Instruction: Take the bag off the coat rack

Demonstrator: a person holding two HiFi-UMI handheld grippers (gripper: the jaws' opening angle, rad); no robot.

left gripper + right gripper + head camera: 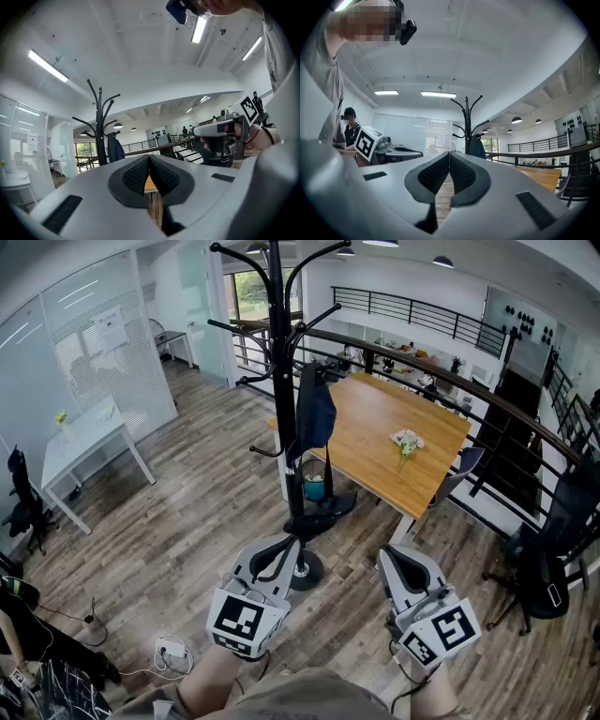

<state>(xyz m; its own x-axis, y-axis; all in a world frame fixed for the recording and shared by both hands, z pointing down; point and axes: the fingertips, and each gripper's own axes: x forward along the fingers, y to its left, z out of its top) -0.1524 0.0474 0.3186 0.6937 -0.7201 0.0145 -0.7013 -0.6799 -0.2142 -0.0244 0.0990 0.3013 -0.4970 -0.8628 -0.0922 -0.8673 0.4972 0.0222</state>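
Both grippers sat low in the frame, well apart from the work; the left gripper had its jaws pressed together on nothing, and the right gripper likewise. The bag hung at upper centre on the coat rack, beside the wooden table. The step in hand was judged to be the approach. To do it well, one gripper would need to spread its jaws and pinch the strap close under its hook, then lift up and over the hook's tip rather than tug outward, since a slender pole on a round foot could tip. The strap seemed to loop over a mid-height hook, though the view was too small to be sure. The bag looked like limp dark-blue cloth; the rack was thin black metal with curved arms; the gripper pads were black, finely ribbed wedges in smooth grey shells.
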